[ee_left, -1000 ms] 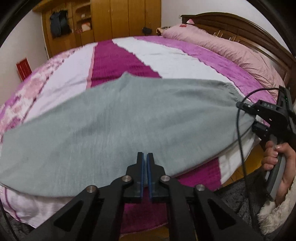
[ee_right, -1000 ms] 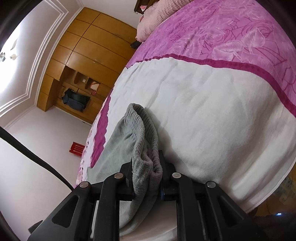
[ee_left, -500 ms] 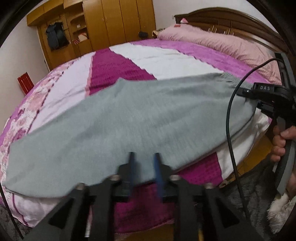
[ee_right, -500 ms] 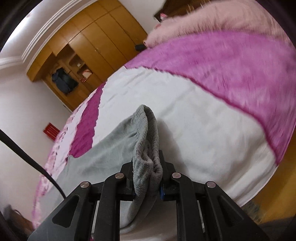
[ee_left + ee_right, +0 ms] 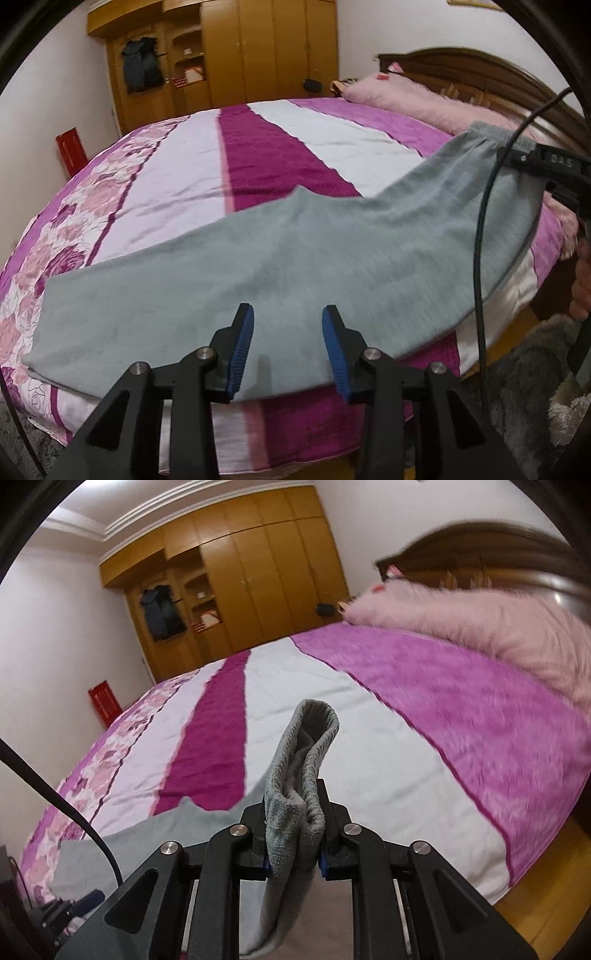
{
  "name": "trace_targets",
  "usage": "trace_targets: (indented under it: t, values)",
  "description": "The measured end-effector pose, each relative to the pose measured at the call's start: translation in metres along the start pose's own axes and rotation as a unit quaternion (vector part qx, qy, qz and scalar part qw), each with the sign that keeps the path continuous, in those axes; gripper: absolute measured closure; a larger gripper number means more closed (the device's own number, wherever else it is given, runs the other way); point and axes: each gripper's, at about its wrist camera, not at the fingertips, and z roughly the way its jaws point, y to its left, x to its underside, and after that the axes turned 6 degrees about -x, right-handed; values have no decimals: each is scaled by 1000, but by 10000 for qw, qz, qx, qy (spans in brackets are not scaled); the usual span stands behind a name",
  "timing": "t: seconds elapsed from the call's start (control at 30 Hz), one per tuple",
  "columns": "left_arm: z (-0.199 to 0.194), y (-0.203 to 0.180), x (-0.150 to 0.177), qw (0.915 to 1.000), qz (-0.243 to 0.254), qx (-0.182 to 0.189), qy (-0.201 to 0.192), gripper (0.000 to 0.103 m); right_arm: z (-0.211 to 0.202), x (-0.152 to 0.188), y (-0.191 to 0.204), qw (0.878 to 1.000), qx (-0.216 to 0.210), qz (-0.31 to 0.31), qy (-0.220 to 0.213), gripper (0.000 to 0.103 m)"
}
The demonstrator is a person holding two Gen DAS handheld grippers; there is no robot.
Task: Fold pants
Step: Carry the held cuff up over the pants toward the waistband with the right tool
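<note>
Left hand-held gripper (image 5: 287,347) now open, released pants (image 5: 295,266) edge on bed (image 5: 258,155). Right hand-held gripper (image 5: 293,834) clamps waistband (image 5: 306,760), lifted higher: fold-over starting.

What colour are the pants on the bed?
Plain light grey pants, with no pattern; the left wrist view shows them best.

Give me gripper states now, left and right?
Left gripper: open, empty, over the gray pants.
Right gripper: shut on the pants' waistband.
</note>
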Motion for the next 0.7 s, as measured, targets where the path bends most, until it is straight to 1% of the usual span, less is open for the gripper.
trace_targets:
  t: [0.13, 0.27, 0.37, 0.47, 0.63, 0.7]
  values:
    - [-3, 24, -5, 9997, -247, -65, -33, 61, -2, -9, 39, 9984, 66, -558, -36, 88]
    - [-6, 56, -10, 9984, -535, -160, -63, 61, -2, -13, 79, 9941, 97, -1078, -78, 88]
    - [-7, 82, -14, 9966, -803, -192, -34, 60, -5, -11, 109, 9898, 192, -1377, -302, 88]
    - [-9, 105, -19, 9948, -971, -301, -66, 58, -5, -5, 140, 9861, 98, -1610, -404, 88]
    - [-14, 147, -25, 9915, -1173, -546, -157, 56, 2, 5, 186, 9795, -164, -1975, -370, 88]
    - [-13, 162, -26, 9898, -1299, -566, -128, 55, 4, 9, 202, 9766, -223, -2101, -397, 88]
